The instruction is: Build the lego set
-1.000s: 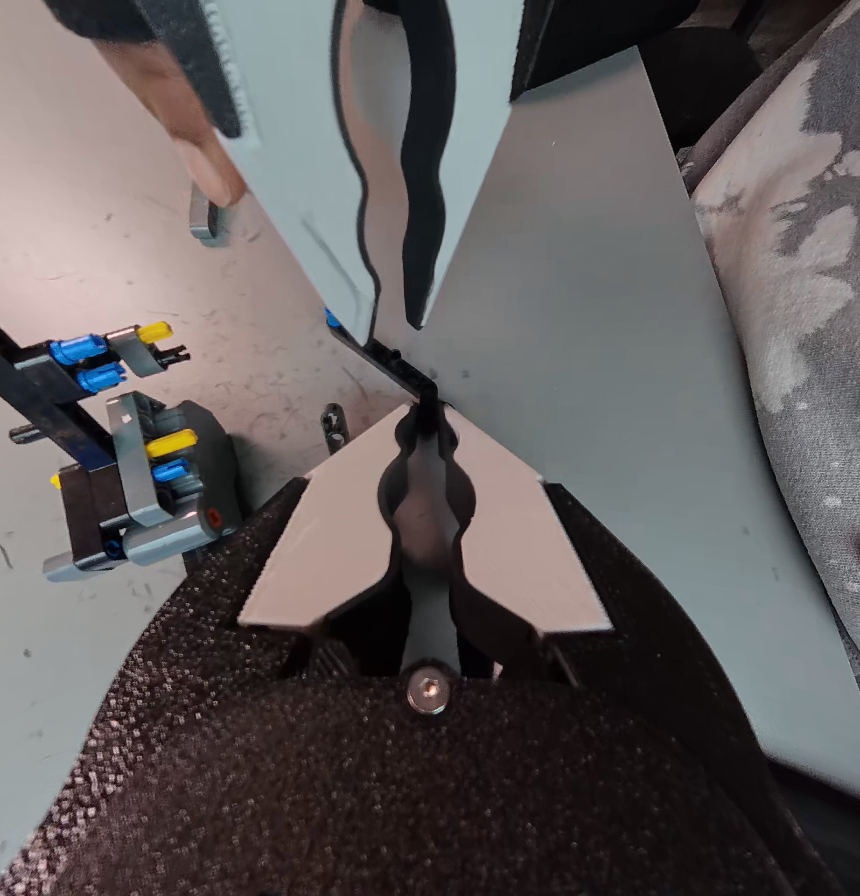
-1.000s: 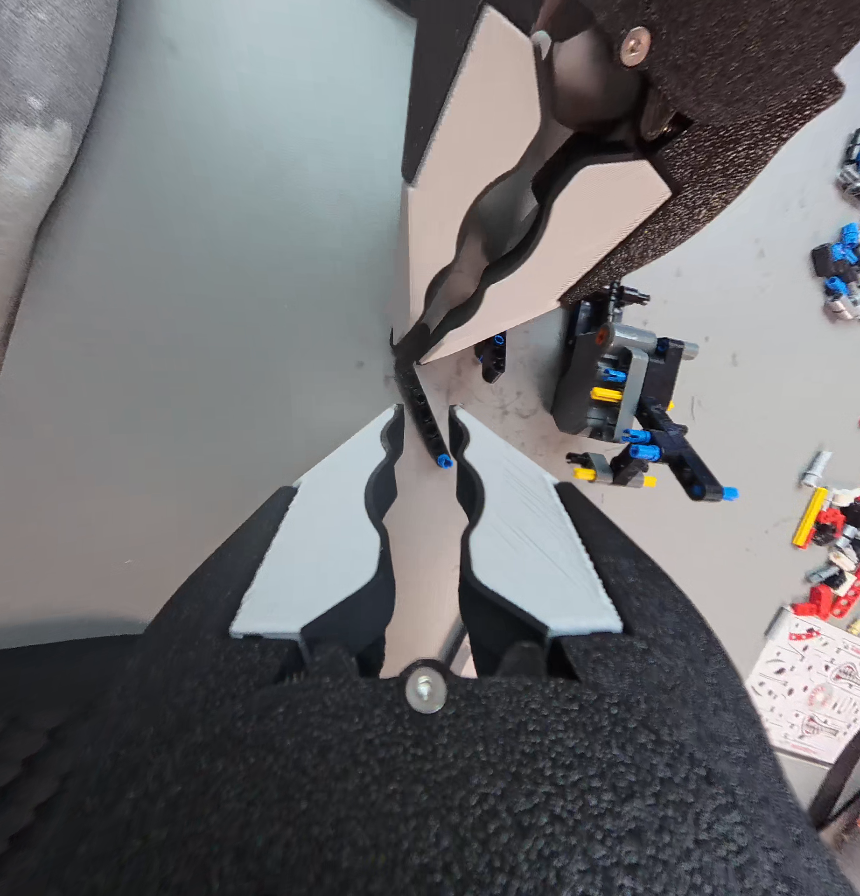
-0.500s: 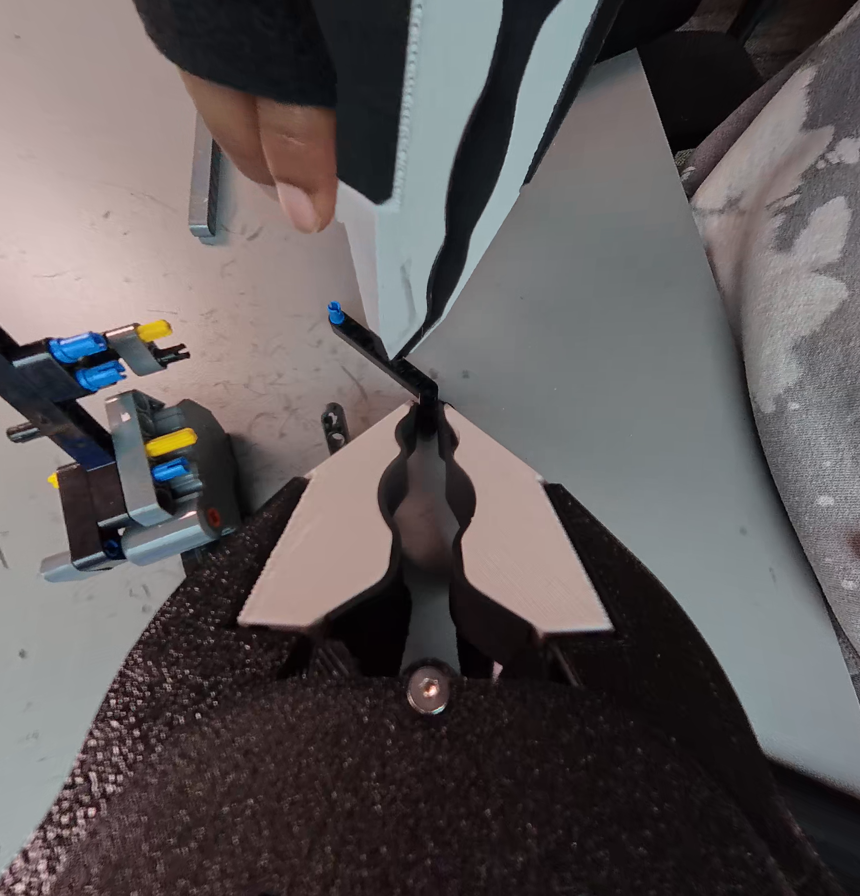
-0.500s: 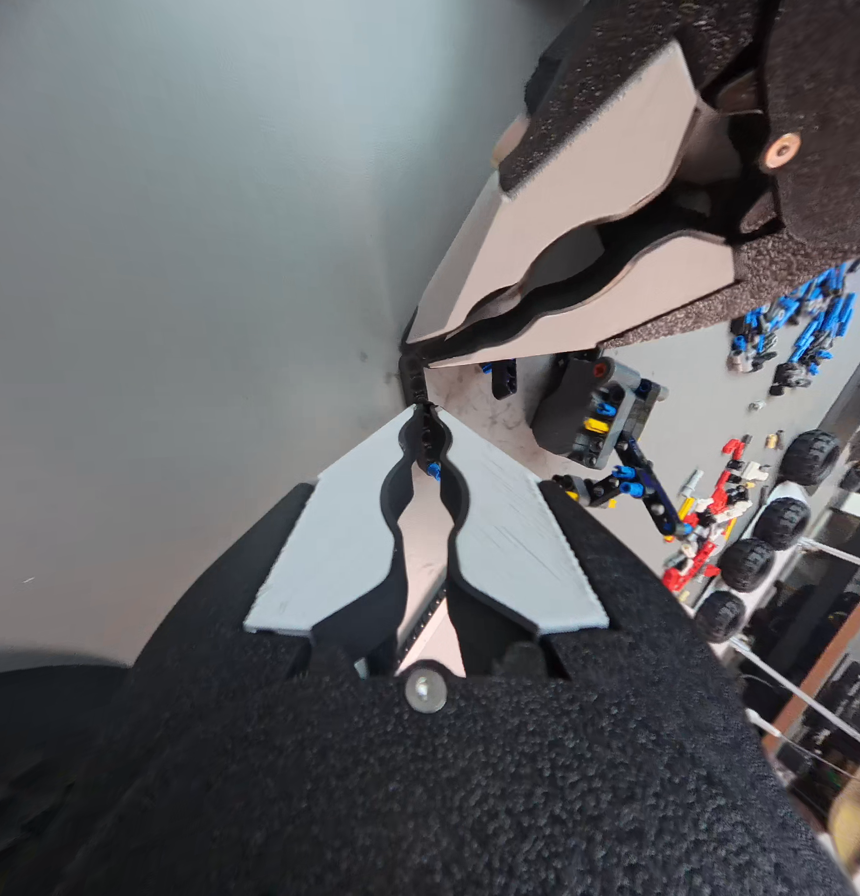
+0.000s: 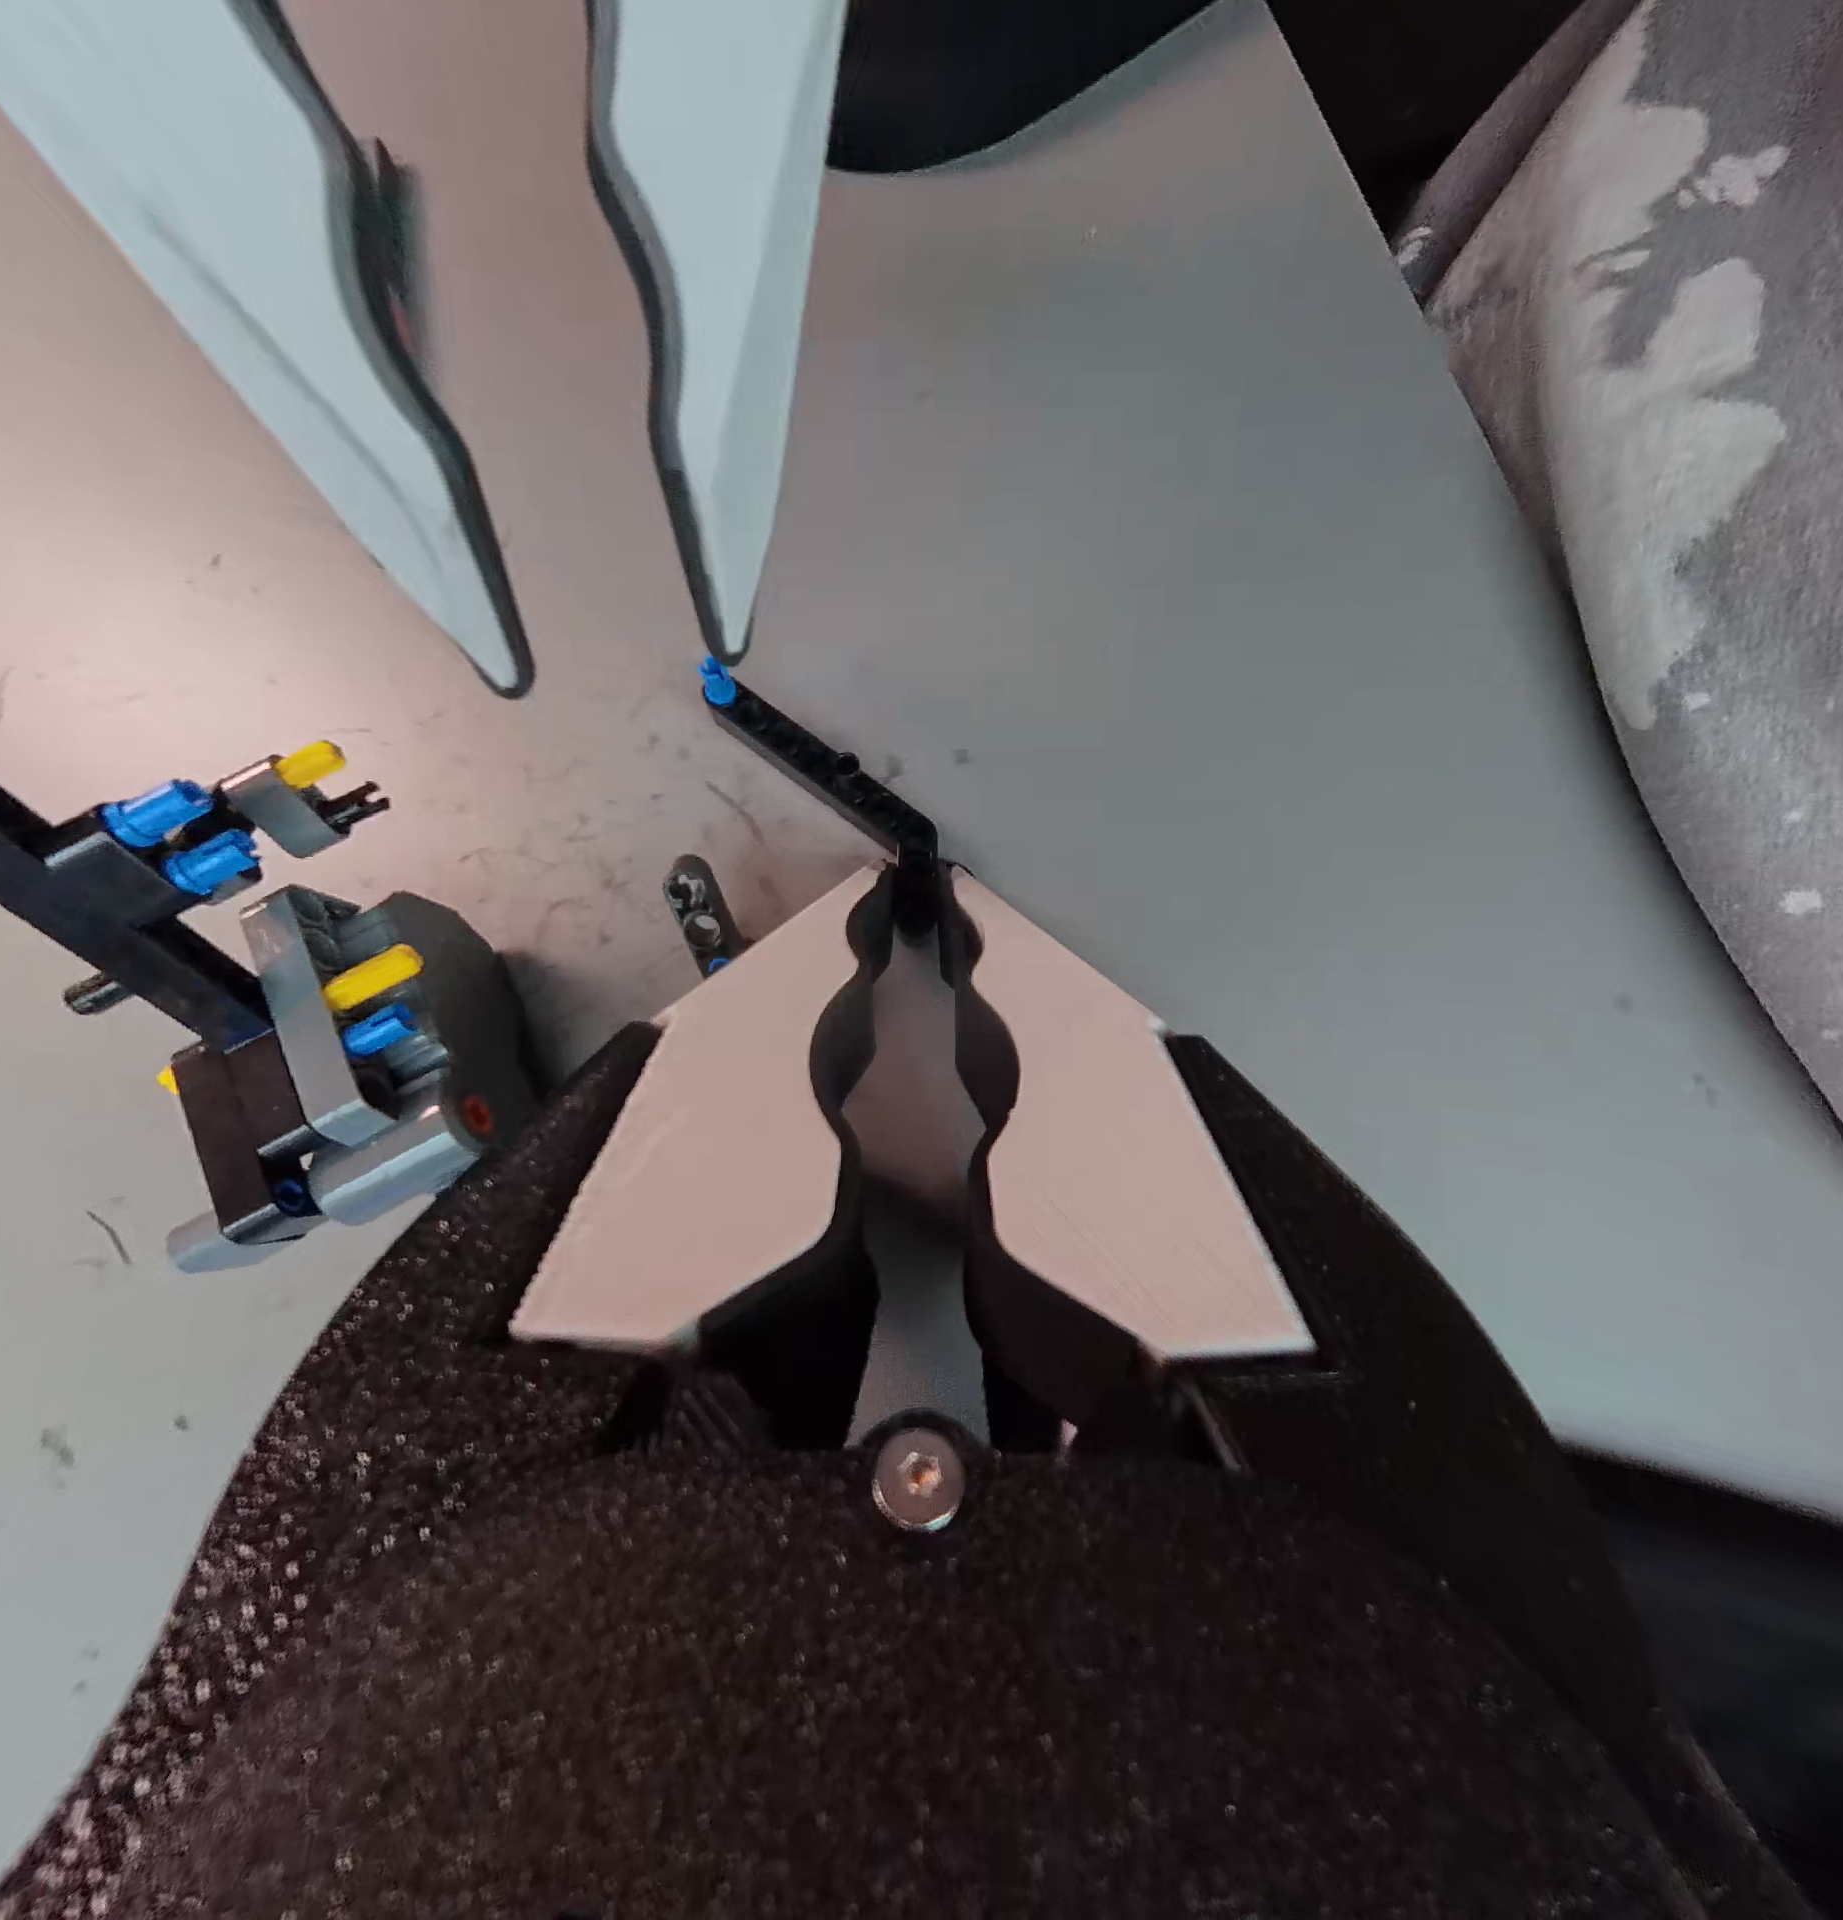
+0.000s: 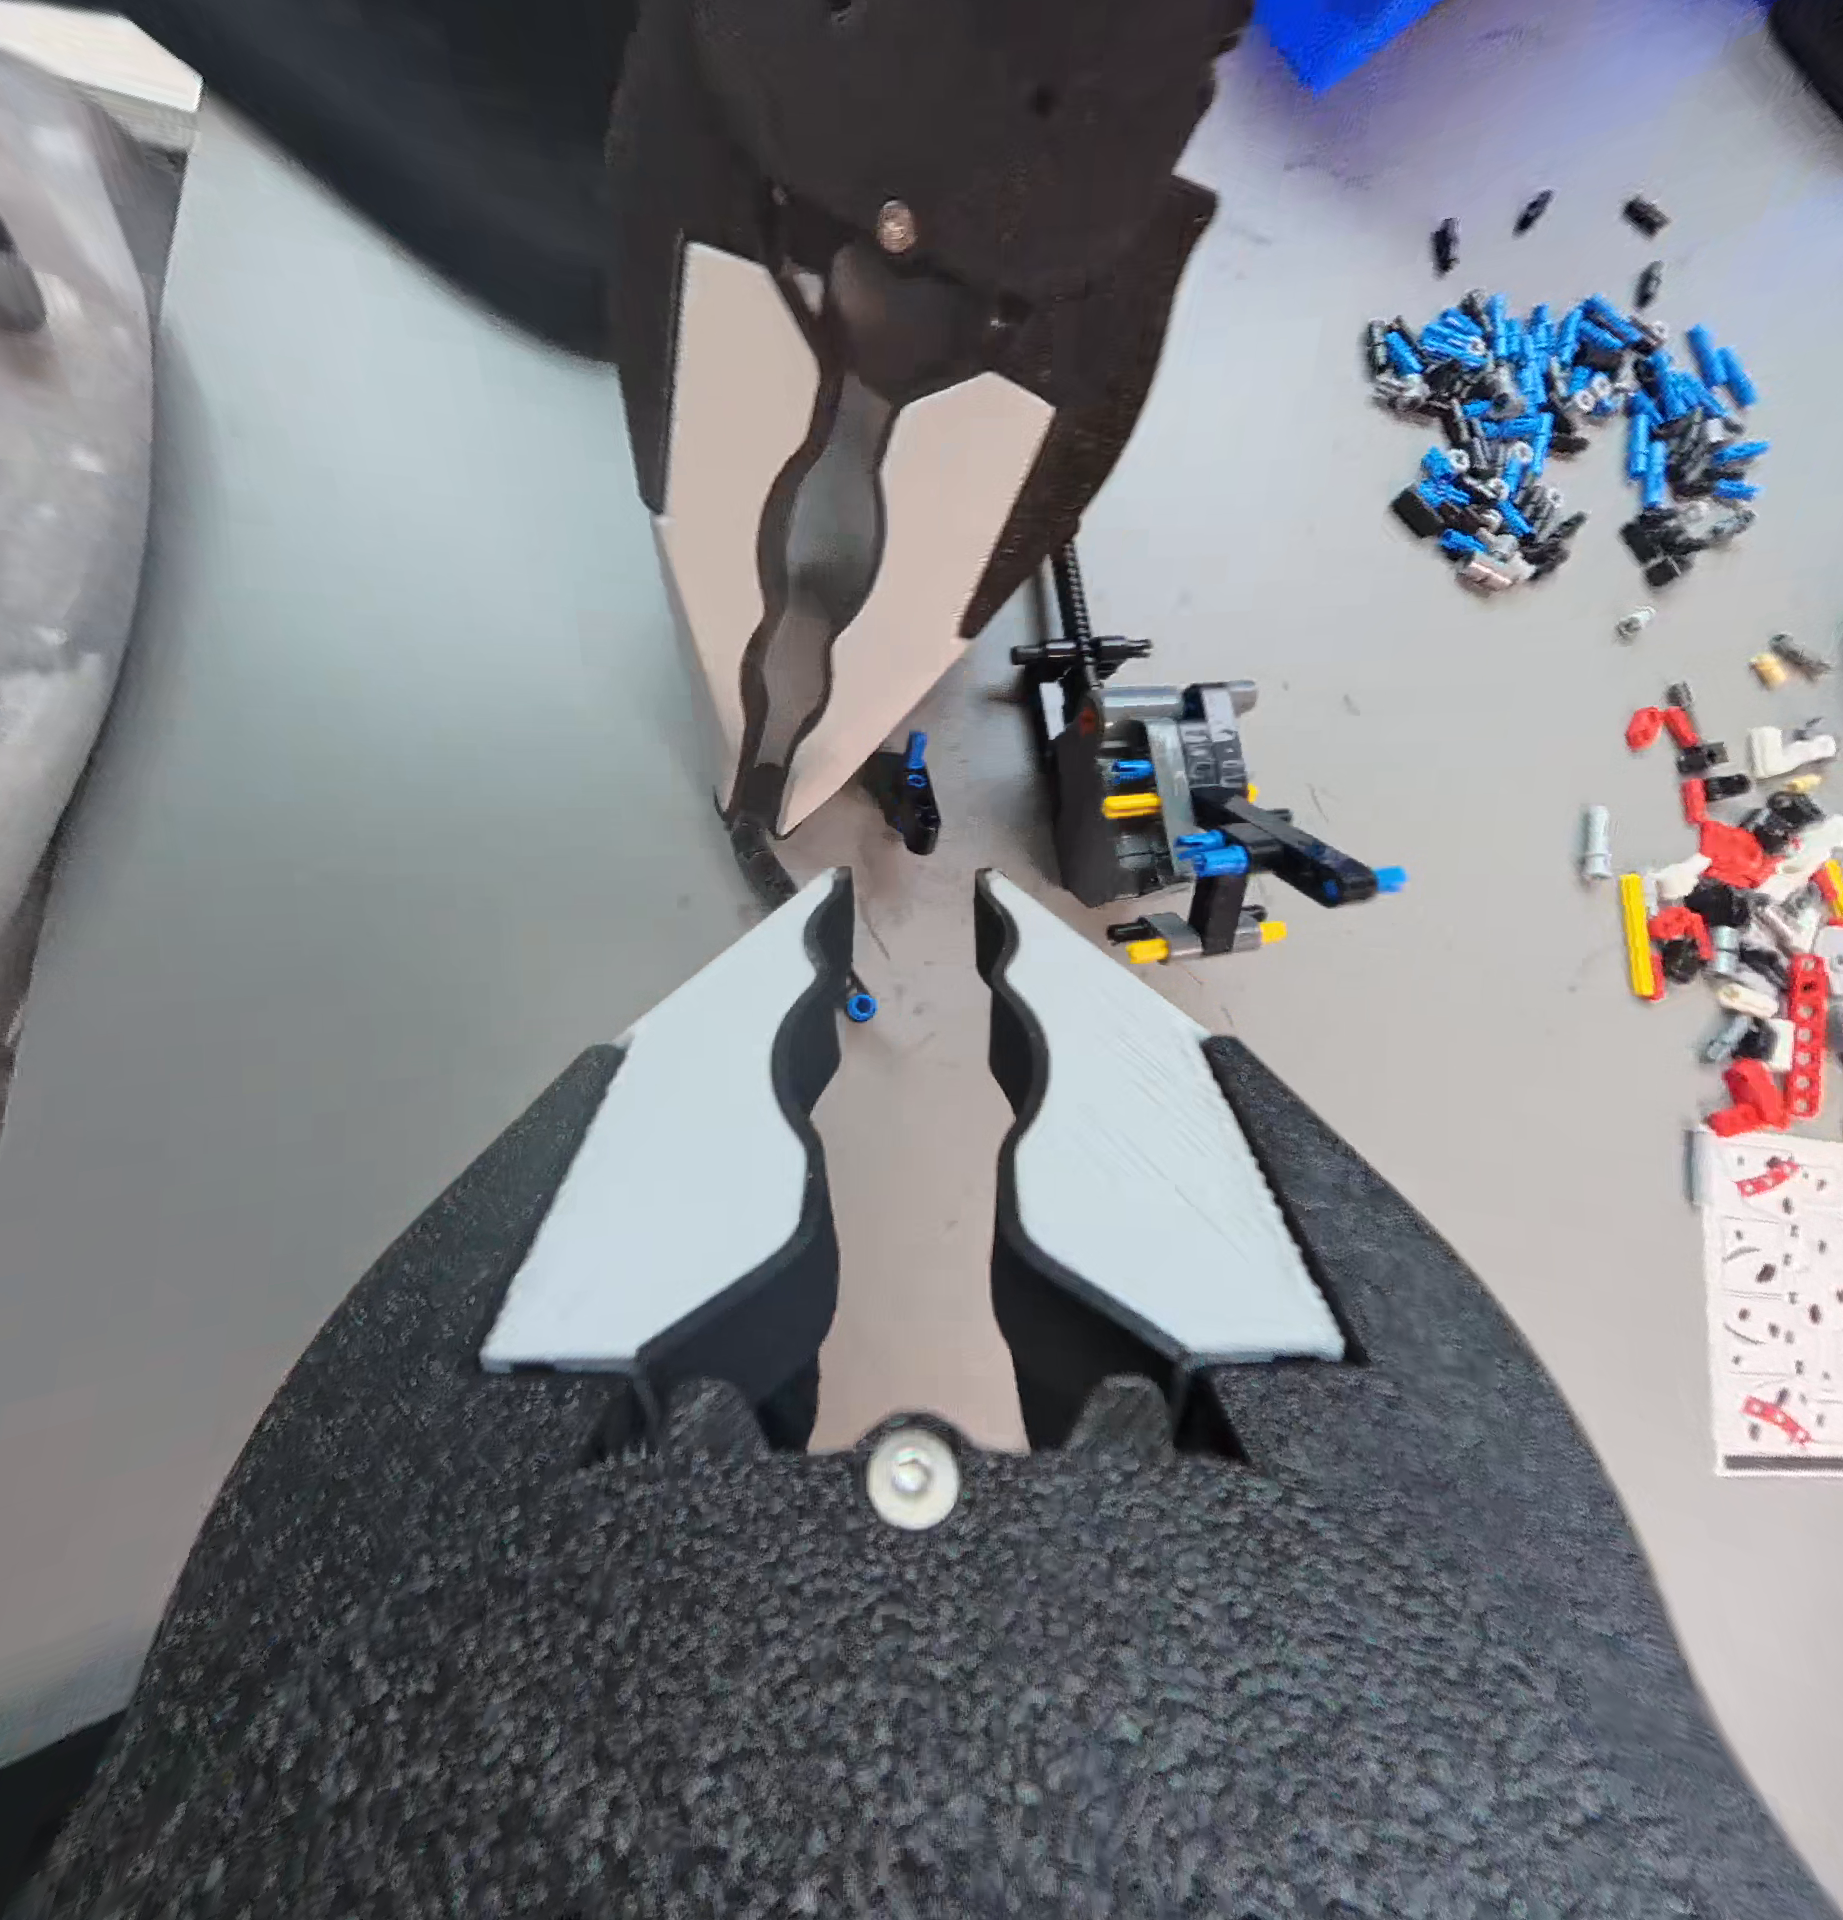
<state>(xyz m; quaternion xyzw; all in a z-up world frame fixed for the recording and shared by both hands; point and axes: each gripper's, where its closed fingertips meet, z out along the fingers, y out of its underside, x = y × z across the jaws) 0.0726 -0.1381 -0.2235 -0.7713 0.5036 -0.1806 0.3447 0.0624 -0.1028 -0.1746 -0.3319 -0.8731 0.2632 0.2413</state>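
My left gripper (image 5: 915, 896) is shut on the short leg of a black L-shaped beam (image 5: 813, 764) and holds it near the table edge. A blue pin (image 5: 716, 681) sits in the beam's far end. My right gripper (image 6: 912, 883) is open and empty. Its fingertips (image 5: 725, 634) hover just beyond the pin end, apart from it. In the right wrist view the left gripper (image 6: 766, 805) holds the beam (image 6: 756, 847), whose pin end (image 6: 860, 1006) shows beside my left finger. The partly built grey and black assembly (image 6: 1166, 821) lies on the table, also in the left wrist view (image 5: 314, 1039).
A small black piece with a blue pin (image 6: 912, 800) lies between beam and assembly. Piles of blue and black pins (image 6: 1561, 436) and red, white and yellow parts (image 6: 1748, 935) lie to the right, with an instruction sheet (image 6: 1790, 1309). Mottled grey fabric (image 5: 1675, 520) lies past the table edge. My right fingertips sit around 6 centimeters from my left ones.
My right gripper, shut on the beam's pin end half a second ago, has opened and drawn back from it. My left gripper still holds the beam in the same place.
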